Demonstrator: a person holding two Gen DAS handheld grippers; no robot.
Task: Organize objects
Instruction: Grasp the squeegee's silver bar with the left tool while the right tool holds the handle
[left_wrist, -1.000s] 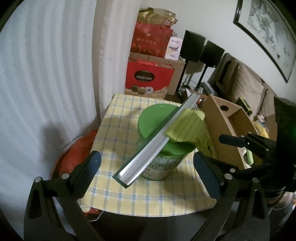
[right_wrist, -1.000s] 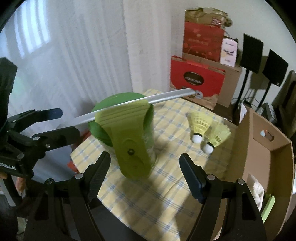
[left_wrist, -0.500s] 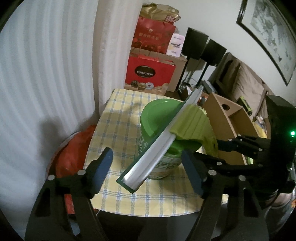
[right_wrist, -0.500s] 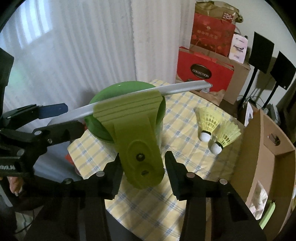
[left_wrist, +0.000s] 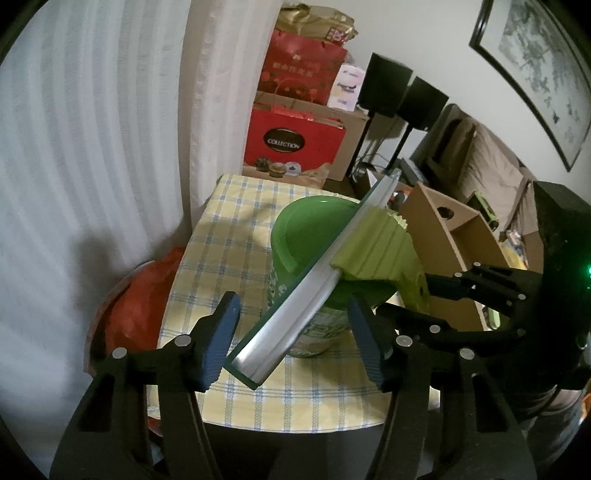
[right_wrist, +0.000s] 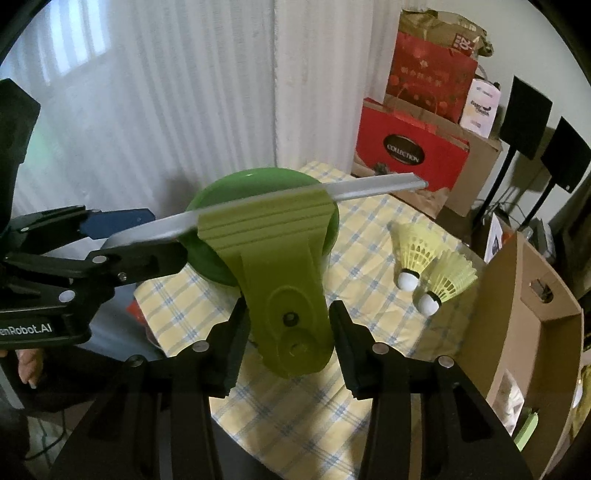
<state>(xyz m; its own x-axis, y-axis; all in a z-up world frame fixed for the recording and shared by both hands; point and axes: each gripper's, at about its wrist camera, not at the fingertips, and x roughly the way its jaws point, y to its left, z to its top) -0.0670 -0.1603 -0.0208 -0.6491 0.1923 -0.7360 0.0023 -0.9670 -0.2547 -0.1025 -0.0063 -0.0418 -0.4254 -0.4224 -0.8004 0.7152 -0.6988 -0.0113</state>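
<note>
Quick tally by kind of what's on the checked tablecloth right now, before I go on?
Squeegee, lying across the tub lid: 1
Green-lidded tub: 1
Yellow shuttlecocks: 2
Total: 4

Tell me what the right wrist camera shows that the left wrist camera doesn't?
Only the right view shows two yellow shuttlecocks on the checked tablecloth. Only the left view shows a sofa and a framed picture. Both show the squeegee lying across the green-lidded tub, the cardboard box and the red gift bag.
</note>
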